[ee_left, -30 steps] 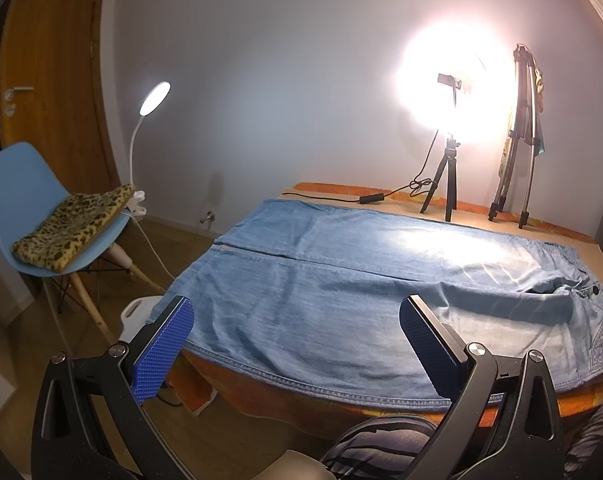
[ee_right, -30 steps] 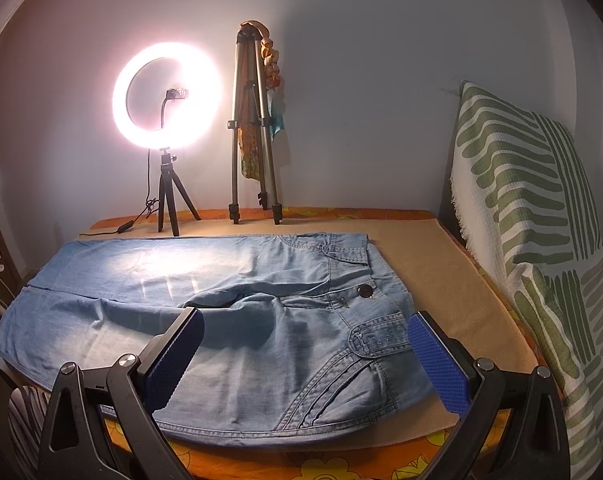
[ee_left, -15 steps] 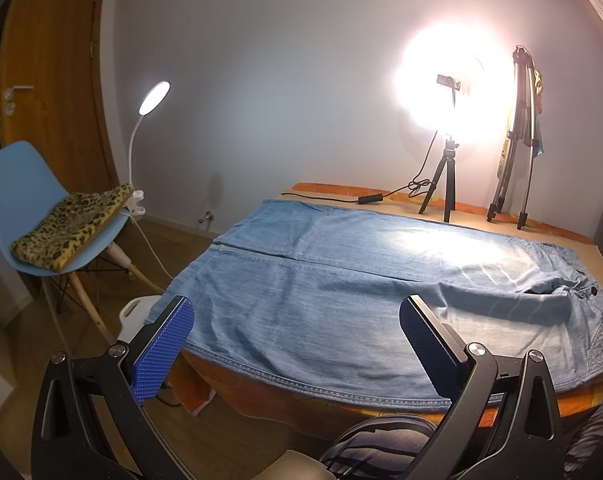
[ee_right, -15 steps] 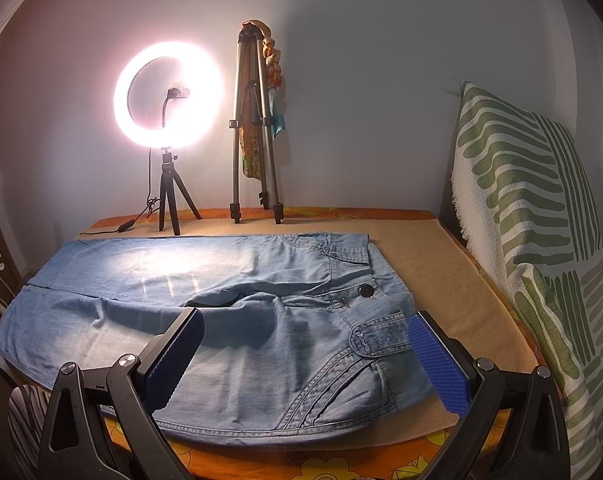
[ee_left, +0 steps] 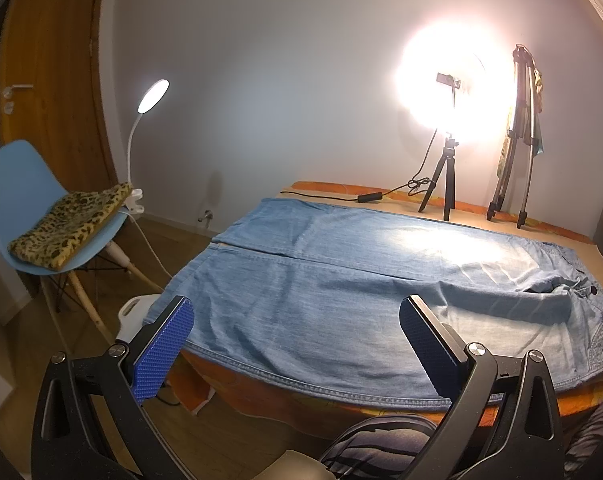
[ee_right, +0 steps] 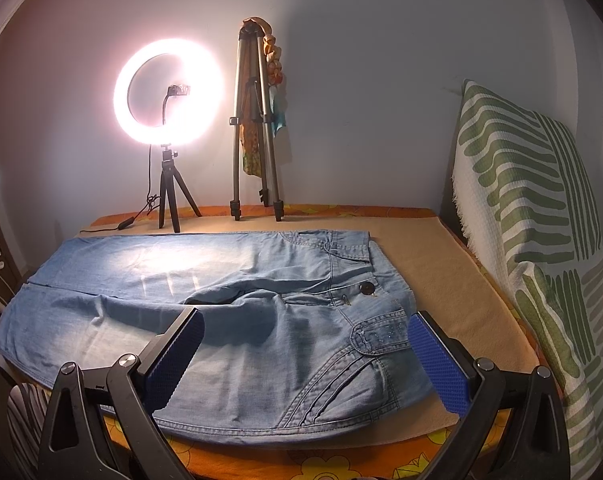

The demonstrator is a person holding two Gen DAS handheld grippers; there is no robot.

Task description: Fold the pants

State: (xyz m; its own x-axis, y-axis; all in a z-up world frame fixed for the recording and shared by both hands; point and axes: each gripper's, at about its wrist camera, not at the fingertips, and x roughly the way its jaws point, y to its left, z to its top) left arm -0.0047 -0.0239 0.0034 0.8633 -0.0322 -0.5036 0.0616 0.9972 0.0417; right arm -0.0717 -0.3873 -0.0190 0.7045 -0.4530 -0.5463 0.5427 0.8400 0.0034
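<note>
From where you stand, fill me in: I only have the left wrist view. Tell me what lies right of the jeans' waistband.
Observer: A beige mat runs on bare past the waistband of the jeans, and a green-and-white striped cushion leans upright at its far end.
Operator: Report the right gripper.
Observer: The right gripper is open over the near hip pocket, holding nothing. Whether it touches the denim, I cannot tell.
Operator: Describe the fly area; it is squashed at my frame edge.
Observer: The dark waist button shows at the waistband, and a raised wrinkle bulges to its left at the crotch.
</note>
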